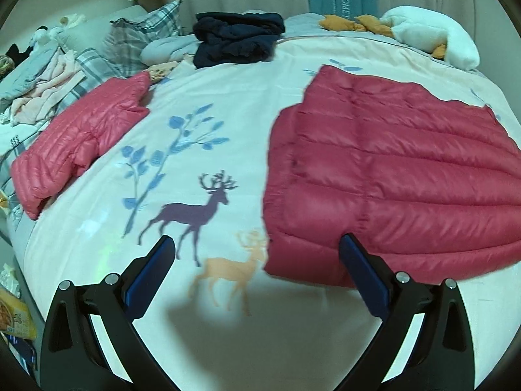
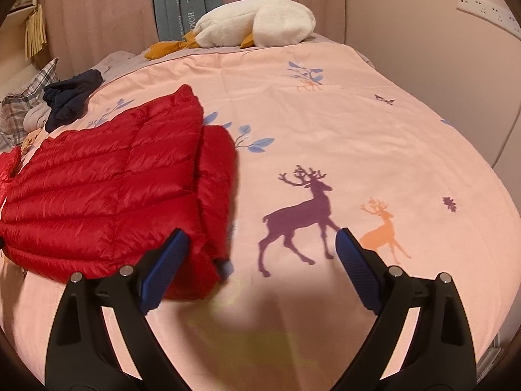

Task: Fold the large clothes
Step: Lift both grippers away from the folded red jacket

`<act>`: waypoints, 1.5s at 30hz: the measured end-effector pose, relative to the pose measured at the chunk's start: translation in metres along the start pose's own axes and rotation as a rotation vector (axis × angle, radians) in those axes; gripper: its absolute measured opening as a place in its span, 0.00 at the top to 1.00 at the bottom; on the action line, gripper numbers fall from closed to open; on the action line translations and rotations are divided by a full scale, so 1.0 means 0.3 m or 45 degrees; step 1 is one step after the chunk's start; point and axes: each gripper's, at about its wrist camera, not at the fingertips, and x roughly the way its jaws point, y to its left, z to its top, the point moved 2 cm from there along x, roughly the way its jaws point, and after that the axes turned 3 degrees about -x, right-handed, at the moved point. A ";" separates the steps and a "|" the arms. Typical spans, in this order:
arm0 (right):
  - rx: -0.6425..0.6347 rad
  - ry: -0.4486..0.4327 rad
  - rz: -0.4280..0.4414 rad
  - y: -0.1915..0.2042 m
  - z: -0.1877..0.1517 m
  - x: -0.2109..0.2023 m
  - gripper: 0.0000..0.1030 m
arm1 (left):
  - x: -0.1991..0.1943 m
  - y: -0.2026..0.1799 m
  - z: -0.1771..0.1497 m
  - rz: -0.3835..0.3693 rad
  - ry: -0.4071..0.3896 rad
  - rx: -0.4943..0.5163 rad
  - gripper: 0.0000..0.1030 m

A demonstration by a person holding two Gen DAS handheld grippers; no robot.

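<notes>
A red quilted down jacket [image 1: 390, 176] lies folded flat on the bed, at the right in the left wrist view and at the left in the right wrist view [image 2: 114, 189]. My left gripper [image 1: 257, 244] is open and empty, just above the quilt at the jacket's near left corner. My right gripper [image 2: 262, 238] is open and empty, at the jacket's near right corner. A second pink-red down jacket [image 1: 78, 143] lies folded at the far left of the bed.
The bed has a pale pink quilt with deer prints [image 2: 325, 123]. A dark navy garment [image 1: 237, 37] lies at the far side. A white plush duck [image 2: 257, 21] lies by the headboard. Plaid pillows and loose clothes [image 1: 49, 75] crowd the left side.
</notes>
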 end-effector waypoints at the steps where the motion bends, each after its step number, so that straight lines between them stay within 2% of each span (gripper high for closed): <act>1: 0.003 -0.003 -0.001 -0.005 0.001 -0.005 0.09 | -0.002 0.010 0.003 0.002 0.002 -0.009 0.01; 7: 0.006 -0.040 0.015 -0.009 0.024 -0.056 0.09 | -0.076 0.055 0.032 0.012 -0.049 -0.037 0.01; 9: -0.005 -0.057 0.030 0.008 0.039 -0.086 0.08 | -0.119 0.048 0.045 0.007 -0.081 -0.028 0.01; 12: -0.032 -0.082 0.058 0.047 0.066 -0.137 0.02 | -0.199 0.026 0.072 -0.040 -0.135 -0.011 0.01; 17: -0.057 -0.130 0.134 0.117 0.123 -0.247 0.02 | -0.347 -0.029 0.113 -0.070 -0.235 0.023 0.01; 24: -0.059 -0.216 0.195 0.189 0.202 -0.443 0.02 | -0.576 -0.081 0.156 -0.184 -0.332 0.015 0.01; 27: -0.089 -0.274 0.226 0.221 0.227 -0.536 0.02 | -0.670 -0.099 0.173 -0.293 -0.355 0.008 0.01; 32: -0.088 -0.320 0.288 0.264 0.248 -0.673 0.02 | -0.790 -0.137 0.184 -0.342 -0.402 0.024 0.01; 37: -0.092 -0.292 0.343 0.287 0.249 -0.743 0.02 | -0.848 -0.179 0.164 -0.353 -0.401 0.060 0.01; 40: -0.115 -0.262 0.420 0.299 0.232 -0.759 0.02 | -0.852 -0.192 0.145 -0.335 -0.397 0.070 0.01; 45: -0.161 -0.182 0.425 0.336 0.191 -0.727 0.02 | -0.826 -0.204 0.123 -0.294 -0.346 0.049 0.01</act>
